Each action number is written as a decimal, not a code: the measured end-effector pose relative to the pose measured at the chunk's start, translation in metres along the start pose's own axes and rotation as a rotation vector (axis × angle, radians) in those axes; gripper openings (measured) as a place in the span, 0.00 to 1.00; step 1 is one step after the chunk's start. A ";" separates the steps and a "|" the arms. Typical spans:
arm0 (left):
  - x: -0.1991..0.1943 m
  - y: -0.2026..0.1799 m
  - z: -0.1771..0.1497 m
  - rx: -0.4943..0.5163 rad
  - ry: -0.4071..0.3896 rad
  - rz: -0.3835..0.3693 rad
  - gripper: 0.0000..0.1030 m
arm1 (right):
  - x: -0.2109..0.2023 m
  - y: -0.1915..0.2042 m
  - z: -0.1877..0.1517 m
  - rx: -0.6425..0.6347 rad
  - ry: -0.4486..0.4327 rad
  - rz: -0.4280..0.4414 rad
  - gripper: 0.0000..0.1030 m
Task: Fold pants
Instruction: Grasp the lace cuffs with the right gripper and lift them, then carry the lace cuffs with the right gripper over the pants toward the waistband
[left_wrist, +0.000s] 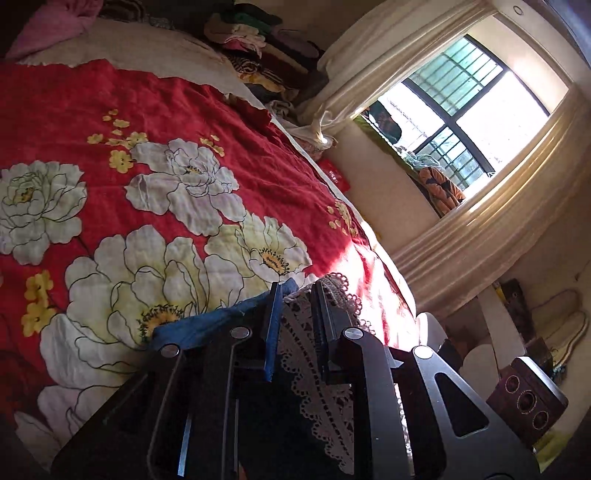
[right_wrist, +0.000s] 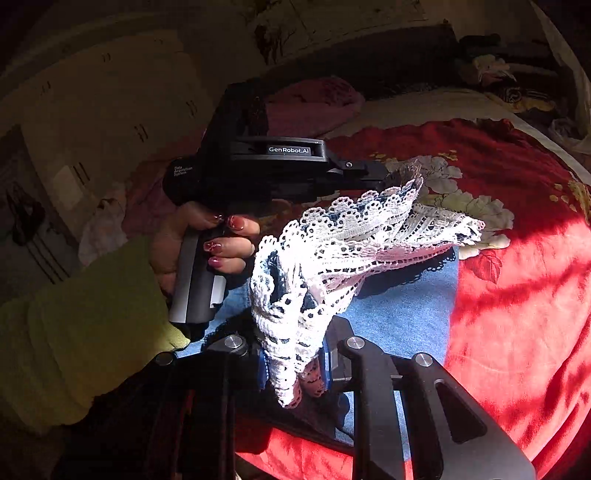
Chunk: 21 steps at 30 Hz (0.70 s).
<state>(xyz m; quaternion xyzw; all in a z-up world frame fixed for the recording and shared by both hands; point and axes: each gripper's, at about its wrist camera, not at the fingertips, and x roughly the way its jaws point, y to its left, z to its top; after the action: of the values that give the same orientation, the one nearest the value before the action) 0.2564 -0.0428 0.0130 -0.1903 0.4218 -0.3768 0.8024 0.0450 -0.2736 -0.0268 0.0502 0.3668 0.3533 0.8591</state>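
The pants (right_wrist: 402, 310) are blue denim with a white lace hem (right_wrist: 332, 251), lying on the red floral bedspread (right_wrist: 517, 295). My right gripper (right_wrist: 295, 369) is shut on a bunch of the lace hem and holds it lifted. My left gripper (left_wrist: 295, 306) is shut on the other end of the lace hem (left_wrist: 317, 354), with blue denim (left_wrist: 207, 325) showing beside its left finger. In the right wrist view the left gripper (right_wrist: 399, 173) grips the far end of the lace, held by a hand with painted nails.
The red bedspread with white flowers (left_wrist: 147, 203) covers the bed. A pile of clothes (left_wrist: 258, 48) lies at the far end. A window with cream curtains (left_wrist: 461, 110) is to the right. A brown box (left_wrist: 524, 402) stands by the bed.
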 end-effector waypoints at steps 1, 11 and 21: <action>-0.005 0.007 -0.005 -0.024 0.007 0.021 0.09 | 0.011 0.004 -0.004 -0.017 0.026 -0.011 0.18; -0.056 0.048 -0.039 -0.193 -0.030 0.094 0.41 | 0.064 0.057 -0.037 -0.410 0.188 -0.214 0.23; -0.049 0.045 -0.029 -0.245 -0.021 0.037 0.69 | 0.062 0.076 -0.060 -0.550 0.164 -0.260 0.36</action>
<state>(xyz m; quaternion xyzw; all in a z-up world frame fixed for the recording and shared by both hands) 0.2348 0.0238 -0.0054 -0.2829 0.4598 -0.3057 0.7843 -0.0087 -0.1869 -0.0815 -0.2601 0.3289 0.3292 0.8460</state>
